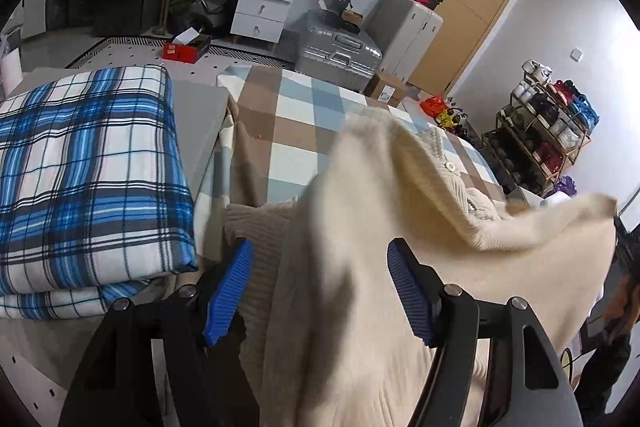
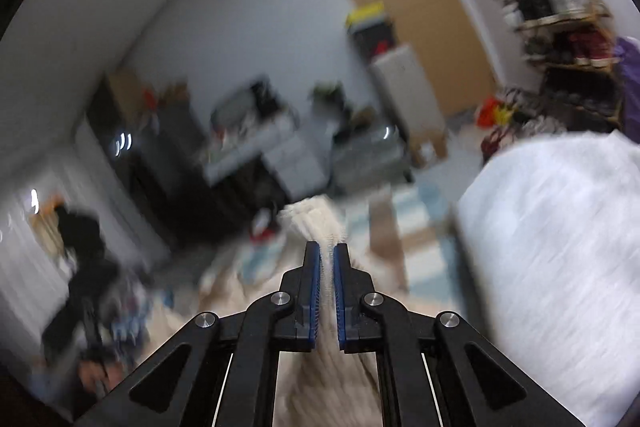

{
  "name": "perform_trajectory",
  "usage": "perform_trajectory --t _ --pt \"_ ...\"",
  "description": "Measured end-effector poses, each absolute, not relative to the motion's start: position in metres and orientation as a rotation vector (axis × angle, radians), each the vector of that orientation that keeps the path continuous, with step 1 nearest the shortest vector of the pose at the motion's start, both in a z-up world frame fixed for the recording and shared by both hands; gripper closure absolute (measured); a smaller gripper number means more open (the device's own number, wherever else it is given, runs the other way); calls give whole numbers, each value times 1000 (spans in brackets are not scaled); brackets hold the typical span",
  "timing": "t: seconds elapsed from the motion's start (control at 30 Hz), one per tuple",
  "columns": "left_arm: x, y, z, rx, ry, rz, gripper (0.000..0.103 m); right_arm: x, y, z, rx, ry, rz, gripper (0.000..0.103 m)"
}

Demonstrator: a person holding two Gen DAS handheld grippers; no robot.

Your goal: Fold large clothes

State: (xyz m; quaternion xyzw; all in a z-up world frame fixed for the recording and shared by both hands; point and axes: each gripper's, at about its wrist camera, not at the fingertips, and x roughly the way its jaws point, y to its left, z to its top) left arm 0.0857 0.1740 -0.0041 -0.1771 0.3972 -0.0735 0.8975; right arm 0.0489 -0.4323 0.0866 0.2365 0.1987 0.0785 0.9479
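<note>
Checked bedspread (image 1: 296,115) w/ cream sweater (image 1: 360,307); no legible writing.

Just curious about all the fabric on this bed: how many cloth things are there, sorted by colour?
Cream: 1, the knitted sweater, pinched in the right tongs.
Blue-and-white plaid: 1, the folded blanket.
Brown-and-pale-blue check: 1, the bed cover.
White: 1, a blurred quilt.
Total: 4.

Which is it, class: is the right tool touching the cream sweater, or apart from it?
Touching. The right wrist view shows the right tool shut on a ribbed fold of the cream sweater, pinched between both blue pads.
</note>
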Motion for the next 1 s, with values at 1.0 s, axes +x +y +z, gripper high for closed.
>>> perform_trajectory --t 1.0 --pt "75 178 2 -330 813 -136 38 79 -425 34 527 631 133 94"
